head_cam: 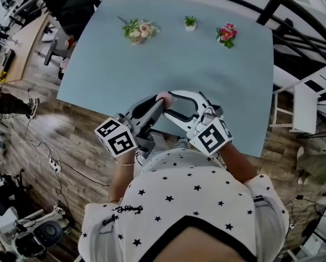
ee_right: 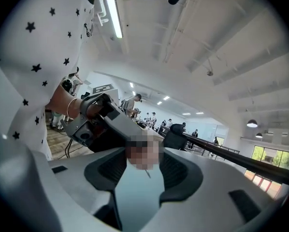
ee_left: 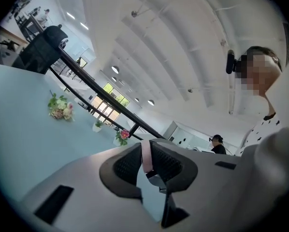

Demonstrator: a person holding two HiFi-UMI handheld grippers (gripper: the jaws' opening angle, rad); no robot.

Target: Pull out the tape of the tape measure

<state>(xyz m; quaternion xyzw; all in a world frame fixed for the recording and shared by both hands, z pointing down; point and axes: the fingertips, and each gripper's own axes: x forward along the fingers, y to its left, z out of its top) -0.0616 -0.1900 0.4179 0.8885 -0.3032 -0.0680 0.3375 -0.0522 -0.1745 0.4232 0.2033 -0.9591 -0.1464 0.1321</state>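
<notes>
Jaws of left gripper [ee_left: 146, 164] pinching thin pink tab [ee_left: 146, 153]; right gripper [ee_right: 143, 167] clamped on tape measure [ee_right: 143, 152], lower centre; overhead, only pink speck.

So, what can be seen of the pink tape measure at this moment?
In the head view the pink tape measure is only a small pink spot where both tips meet, over the near edge of the light blue table. The left hand-held gripper pinches it between dark pads: a thin, pale pink strip, upright, with a small grey piece at its lower end. Between the right hand-held gripper's pads a blur patch covers it; they seem closed on it. No markings can be read.
</notes>
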